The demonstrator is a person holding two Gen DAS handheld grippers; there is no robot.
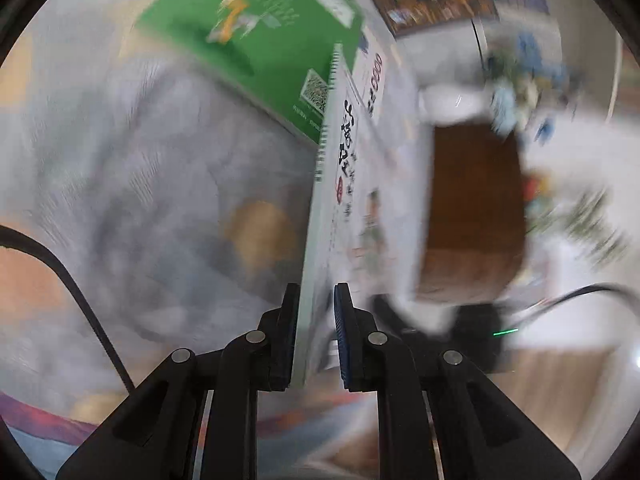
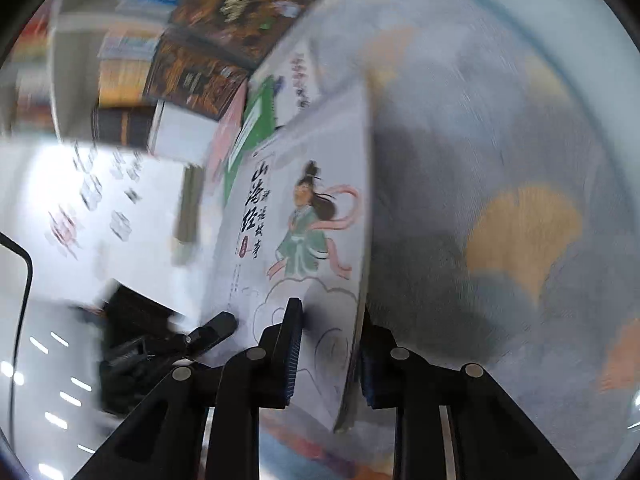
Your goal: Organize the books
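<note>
Book (image 1: 320, 208), pale cover, stands on edge between the pads of the left gripper (image 1: 316, 340) at the bottom centre of the left wrist view. The left pad lies flat against the spine side; a slight gap shows at the right pad, yet the jaws are drawn as close together as they go, clamped on the book.

In the right wrist view the same book (image 2: 304, 240) fills the centre, its lower edge between the pads of the right gripper (image 2: 328, 352). The right pad sits behind the cover and touches it; the left pad stands apart from the front face, so contact on that side cannot be confirmed. The left gripper (image 2: 208, 332) shows at lower left, at the book's other edge.

Open room: grey patterned rug (image 2: 500, 160) lies clear to the right of the book in the right wrist view and to the left in the left wrist view.

Writing: large black brush characters run down the cover beside a drawn figure in a green robe; blur prevents a sure reading.

Farther off, a green book (image 1: 256, 40) lies at upper centre of the left wrist view, its corner behind the held book, bearing a QR code. Dark brown books (image 2: 224, 28) lie beyond, at top.
</note>
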